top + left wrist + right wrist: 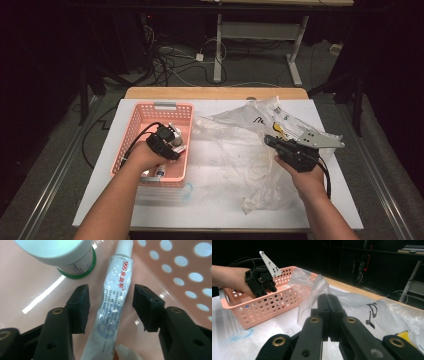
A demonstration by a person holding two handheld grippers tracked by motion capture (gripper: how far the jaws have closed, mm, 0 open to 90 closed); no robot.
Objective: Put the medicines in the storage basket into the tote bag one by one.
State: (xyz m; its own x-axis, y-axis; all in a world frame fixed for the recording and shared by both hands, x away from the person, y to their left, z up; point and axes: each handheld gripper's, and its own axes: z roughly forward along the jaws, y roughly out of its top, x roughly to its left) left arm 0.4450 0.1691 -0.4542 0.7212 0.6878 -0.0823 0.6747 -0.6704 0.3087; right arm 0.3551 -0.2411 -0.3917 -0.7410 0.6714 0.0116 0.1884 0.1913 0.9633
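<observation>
- The left gripper (110,307) was lowered into the pink basket (150,116), its jaws spread wide on either side of a white ointment tube (113,300) lying flat on the basket floor; neither pad touched the tube. The straddling stance suggested a pick was being lined up along the tube's narrow axis.
- A white-capped jar with a green base ring (63,257) stood just beside the tube's upper end, close to the left-hand jaw as that view showed it; a closing jaw would probably have little room on that side.
- The right gripper (328,312) was pinched fully together on a fold of the clear plastic bag (240,145), which it held lifted over the white table top (210,210). Holding the film up likely kept the mouth of the bag reachable for whatever came out of the basket.
- The bag sprawled across the middle and right of the table, its edge touching the basket's right wall; a yellow-printed item (405,337) lay within it, too blurred to identify.
</observation>
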